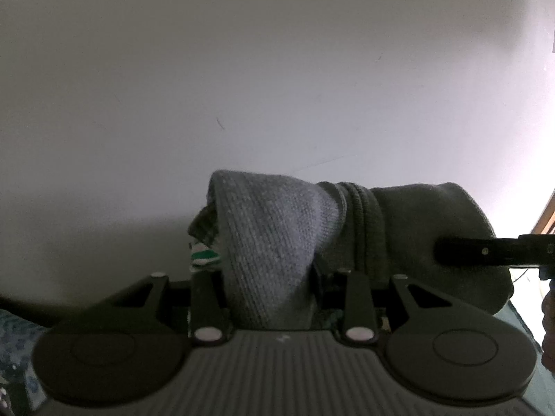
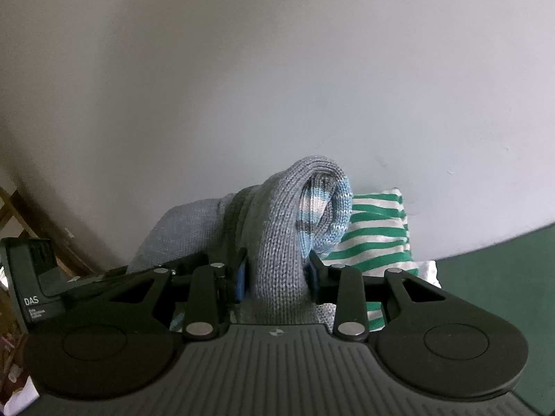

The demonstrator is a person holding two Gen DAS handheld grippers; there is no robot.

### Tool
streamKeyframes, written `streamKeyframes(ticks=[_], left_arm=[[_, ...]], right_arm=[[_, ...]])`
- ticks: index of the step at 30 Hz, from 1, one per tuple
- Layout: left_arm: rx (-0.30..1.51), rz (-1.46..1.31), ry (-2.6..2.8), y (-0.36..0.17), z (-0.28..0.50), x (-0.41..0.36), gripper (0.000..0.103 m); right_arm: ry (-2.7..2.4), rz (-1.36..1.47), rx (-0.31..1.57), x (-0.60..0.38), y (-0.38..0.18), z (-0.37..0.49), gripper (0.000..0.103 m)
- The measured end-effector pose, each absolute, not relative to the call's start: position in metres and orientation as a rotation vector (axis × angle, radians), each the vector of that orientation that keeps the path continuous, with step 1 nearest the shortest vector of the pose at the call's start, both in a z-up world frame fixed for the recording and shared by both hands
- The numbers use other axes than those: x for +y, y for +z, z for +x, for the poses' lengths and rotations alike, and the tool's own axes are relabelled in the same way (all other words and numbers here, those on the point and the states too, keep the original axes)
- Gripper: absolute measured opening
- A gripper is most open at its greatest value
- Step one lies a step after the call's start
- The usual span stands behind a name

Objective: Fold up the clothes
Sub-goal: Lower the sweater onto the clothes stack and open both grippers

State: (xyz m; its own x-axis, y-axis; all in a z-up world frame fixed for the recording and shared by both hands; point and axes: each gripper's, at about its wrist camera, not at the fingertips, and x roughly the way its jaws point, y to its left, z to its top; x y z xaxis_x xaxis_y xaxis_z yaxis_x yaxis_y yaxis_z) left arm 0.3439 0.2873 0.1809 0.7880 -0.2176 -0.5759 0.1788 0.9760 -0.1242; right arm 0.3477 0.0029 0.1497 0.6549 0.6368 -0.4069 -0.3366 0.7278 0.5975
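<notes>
Both claws are gripping the grey-blue knit garment: the right claw is clamped on a bunched fold, and the left claw is pinching another. The knit is hanging between them in front of the white wall, just beside a green-striped cloth. To fold neatly, both hands should be keeping level and even tension, matching edges before lowering.

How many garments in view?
2. A grey-blue knit sweater clamped in both grippers, bunched between their jaws; a green-and-white striped garment behind it against the wall. More may be hidden.
</notes>
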Motion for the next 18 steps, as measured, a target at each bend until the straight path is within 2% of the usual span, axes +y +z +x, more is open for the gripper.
streamKeyframes(ticks=[8,12,16,18], left_arm=[[0.64,-0.091,-0.243,0.165,0.364,0.291,0.039],[0.653,-0.084,-0.213,0.153,0.365,0.292,0.051],[0.646,-0.068,-0.189,0.141,0.367,0.298,0.071],[0.638,-0.066,-0.177,0.135,0.375,0.302,0.074]], right_arm=[[0.522,0.522,0.664,-0.006,0.129,0.364,0.035],[0.503,0.511,0.668,-0.003,0.117,0.374,0.035],[0.493,0.468,0.667,0.006,0.103,0.375,0.037],[0.488,0.441,0.647,0.011,0.098,0.373,0.038]])
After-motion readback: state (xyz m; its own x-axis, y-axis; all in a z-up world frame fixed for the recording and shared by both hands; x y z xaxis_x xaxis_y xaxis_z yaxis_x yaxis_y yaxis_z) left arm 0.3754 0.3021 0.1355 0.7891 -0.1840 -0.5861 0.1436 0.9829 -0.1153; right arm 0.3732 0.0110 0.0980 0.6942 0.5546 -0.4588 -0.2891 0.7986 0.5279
